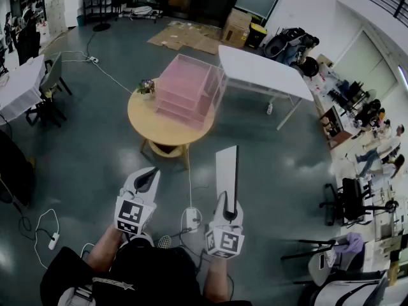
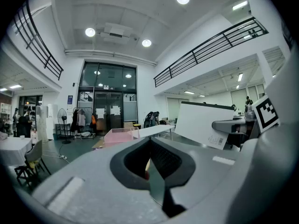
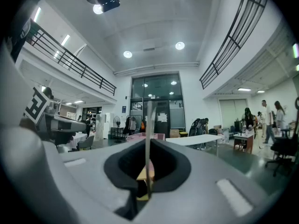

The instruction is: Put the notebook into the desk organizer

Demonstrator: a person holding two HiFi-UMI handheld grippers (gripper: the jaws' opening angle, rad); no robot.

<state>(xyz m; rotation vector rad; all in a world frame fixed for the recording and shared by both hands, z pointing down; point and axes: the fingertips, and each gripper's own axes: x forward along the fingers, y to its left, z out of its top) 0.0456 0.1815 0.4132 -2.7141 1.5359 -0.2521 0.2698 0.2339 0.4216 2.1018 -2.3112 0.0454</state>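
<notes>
A thin white notebook (image 1: pixel 226 171) stands upright with my right gripper (image 1: pixel 227 204) shut on its lower end. In the right gripper view the notebook (image 3: pixel 148 134) shows edge-on between the pressed jaws. The pink see-through desk organizer (image 1: pixel 188 91) sits on a round wooden table (image 1: pixel 150 123) ahead of both grippers, well beyond their reach. My left gripper (image 1: pixel 153 173) hangs to the left of the notebook, shut and holding nothing. From the left gripper view the notebook (image 2: pixel 205 122) appears as a white sheet at the right, with the organizer (image 2: pixel 117 135) far behind.
A small flower pot (image 1: pixel 146 87) stands on the round table left of the organizer. A long white table (image 1: pixel 264 72) stands behind at the right. Cables and a power strip (image 1: pixel 53 240) lie on the grey floor. Chairs (image 1: pixel 350 203) stand at the right.
</notes>
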